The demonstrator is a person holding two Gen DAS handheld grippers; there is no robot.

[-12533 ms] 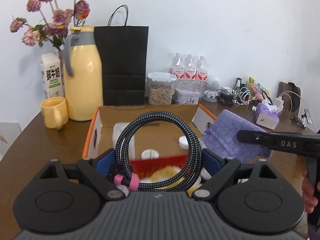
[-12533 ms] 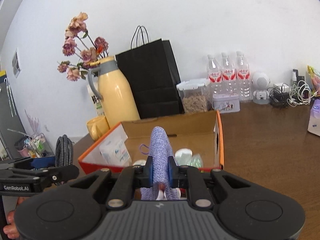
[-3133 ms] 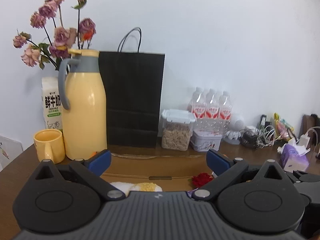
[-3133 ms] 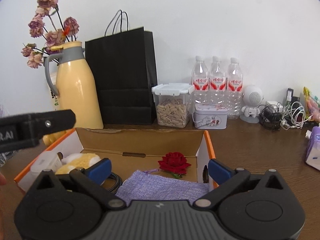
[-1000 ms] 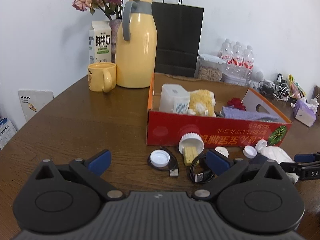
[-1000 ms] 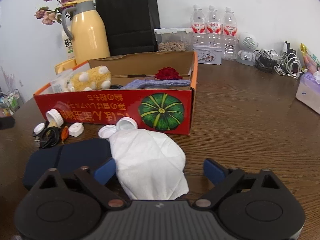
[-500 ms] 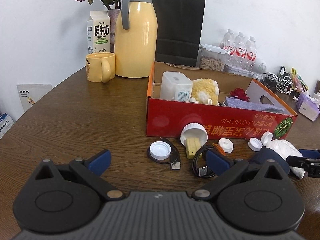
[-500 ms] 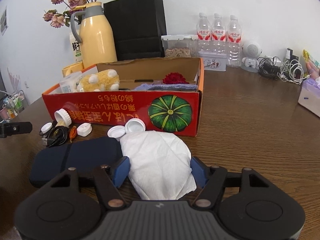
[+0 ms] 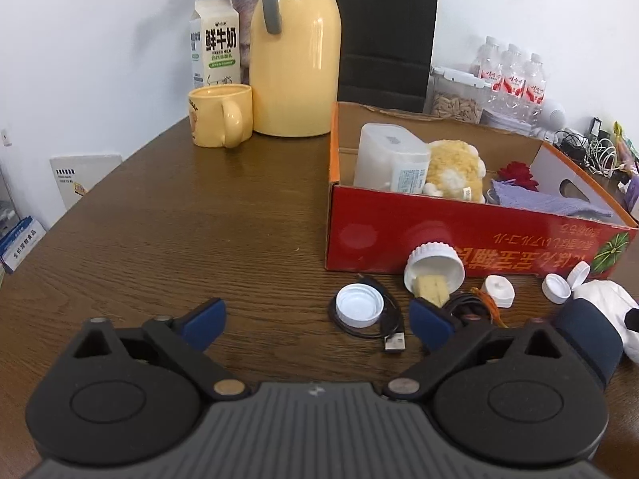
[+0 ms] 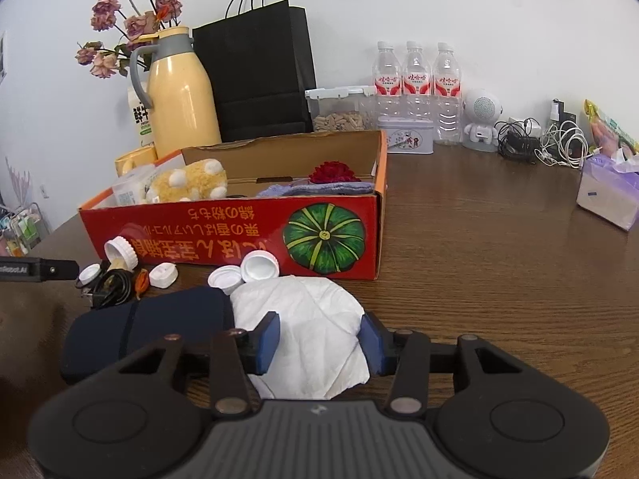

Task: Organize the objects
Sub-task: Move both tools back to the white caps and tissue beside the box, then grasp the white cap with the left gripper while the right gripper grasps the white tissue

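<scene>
A red cardboard box [image 10: 239, 235] [image 9: 479, 247] holds a plastic container [image 9: 389, 163], a yellow plush toy [image 9: 455, 169], a red rose [image 10: 333, 171] and a purple cloth [image 10: 315, 189]. In front of it lie several white caps, a tipped white jar [image 9: 433, 271], black cables [image 9: 383, 323], a navy pouch [image 10: 147, 327] and a white tissue [image 10: 303, 307]. My right gripper [image 10: 319, 341] is closing with the tissue between its pads, not visibly squeezed. My left gripper [image 9: 317, 321] stands wide, narrowing slightly; one white cap [image 9: 357, 305] lies just ahead of its tips, untouched.
A yellow thermos [image 9: 295, 52], a mug [image 9: 219, 119], a milk carton [image 9: 215, 40] and a black paper bag [image 10: 255, 68] stand behind the box. Water bottles [image 10: 415, 84], a seed container [image 10: 339, 109], a tin, tangled cables [image 10: 547, 143] and a tissue box [image 10: 607, 195] line the back right.
My left gripper has come forward and lower toward the caps and cable, its jaws narrowing a little. The right jaws have closed in from wide to either side of the white tissue.
</scene>
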